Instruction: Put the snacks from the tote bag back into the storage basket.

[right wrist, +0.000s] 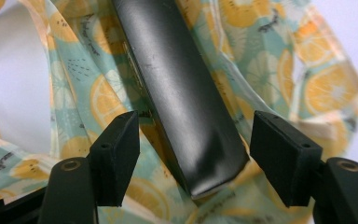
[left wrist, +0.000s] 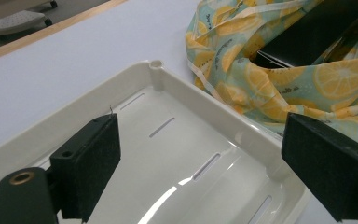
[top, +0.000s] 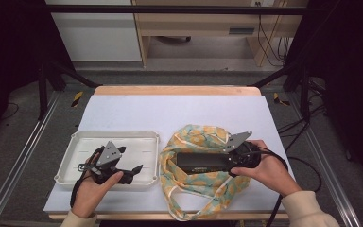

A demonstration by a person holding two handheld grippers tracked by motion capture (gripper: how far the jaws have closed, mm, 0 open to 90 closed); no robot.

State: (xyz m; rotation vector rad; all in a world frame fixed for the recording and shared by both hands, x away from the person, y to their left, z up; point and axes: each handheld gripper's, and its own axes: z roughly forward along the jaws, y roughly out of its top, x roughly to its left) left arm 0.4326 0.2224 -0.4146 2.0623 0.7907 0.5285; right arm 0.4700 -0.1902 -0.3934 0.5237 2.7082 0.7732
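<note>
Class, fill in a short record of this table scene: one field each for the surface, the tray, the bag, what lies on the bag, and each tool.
surface: white table
tray: white tray, nothing in it, left of the bag
bag: lemon-print bag, crumpled
on bag: black box, long, lying flat
left tool: over the tray, jaws open, holding nothing
right tool: jaws open either side of the box's end, pads apart from it

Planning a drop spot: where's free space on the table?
Free: the white mat behind the white tray and lemon-print bag, and the mat's right strip. The tray floor is bare ahead of the left tool. Crowded: the bag with the black box, right tool on it.
</note>
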